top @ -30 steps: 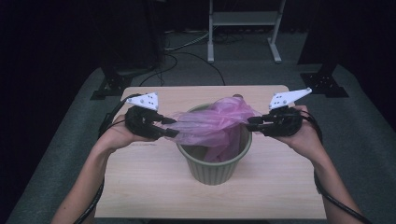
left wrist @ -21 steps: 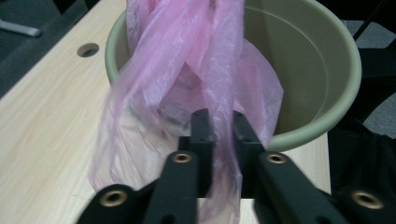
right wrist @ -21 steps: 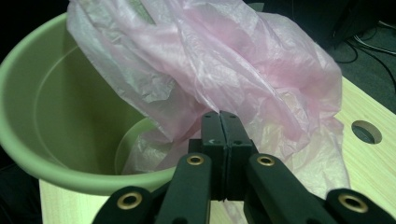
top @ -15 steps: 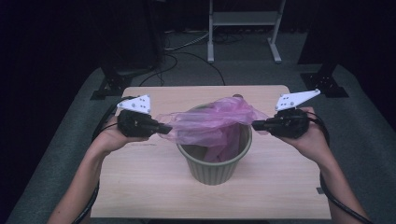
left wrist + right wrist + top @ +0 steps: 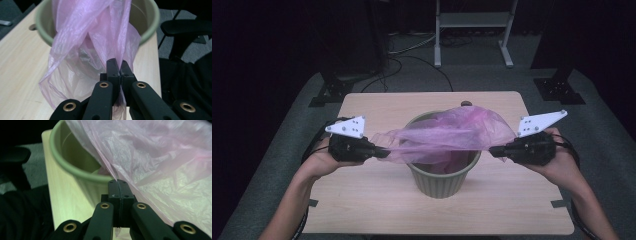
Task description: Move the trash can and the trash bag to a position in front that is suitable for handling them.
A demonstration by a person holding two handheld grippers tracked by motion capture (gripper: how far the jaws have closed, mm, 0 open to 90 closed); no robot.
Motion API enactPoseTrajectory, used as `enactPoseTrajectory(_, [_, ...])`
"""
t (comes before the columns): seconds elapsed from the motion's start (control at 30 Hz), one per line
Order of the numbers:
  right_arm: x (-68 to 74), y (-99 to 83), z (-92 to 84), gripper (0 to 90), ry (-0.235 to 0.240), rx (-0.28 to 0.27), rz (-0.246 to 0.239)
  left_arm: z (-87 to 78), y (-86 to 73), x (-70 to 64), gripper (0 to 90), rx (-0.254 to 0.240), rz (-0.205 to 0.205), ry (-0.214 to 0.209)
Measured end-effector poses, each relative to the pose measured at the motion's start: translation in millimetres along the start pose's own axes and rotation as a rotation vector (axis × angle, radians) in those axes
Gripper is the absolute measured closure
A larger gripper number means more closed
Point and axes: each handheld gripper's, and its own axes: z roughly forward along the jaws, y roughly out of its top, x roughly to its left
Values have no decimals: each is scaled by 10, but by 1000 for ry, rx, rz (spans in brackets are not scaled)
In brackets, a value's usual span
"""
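A: Pink and thin, the plastic bag (image 5: 447, 137) is what we see stretched across the mouth of the green bin (image 5: 442, 180), part of it hanging down inside.

B: We see the left gripper (image 5: 384, 152) with its jaws pinched together on the bag's left edge, and the right gripper (image 5: 492, 151) clamped on the right edge.

A: The bin stands near the middle of the wooden table (image 5: 362, 200), between the two hands, grey floor around it.
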Motion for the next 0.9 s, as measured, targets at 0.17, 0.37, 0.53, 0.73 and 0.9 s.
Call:
enactPoseTrajectory(0.17, [98,-123,29,900,26,63,-6,105,-101,-192,895,25,41,-64])
enactPoseTrajectory(0.37, [131,-259,129,900,59,106,8,251,-224,-262,896,65,36,-97])
enactPoseTrajectory(0.53, [129,-334,269,900,94,132,12,380,-295,-257,896,84,37,-125])
enactPoseTrajectory(0.73, [115,-429,399,900,91,199,19,505,-383,-235,896,157,31,-114])
enactPoseTrajectory(0.9, [104,-492,393,838,103,186,35,514,-407,-236,785,160,10,-95])
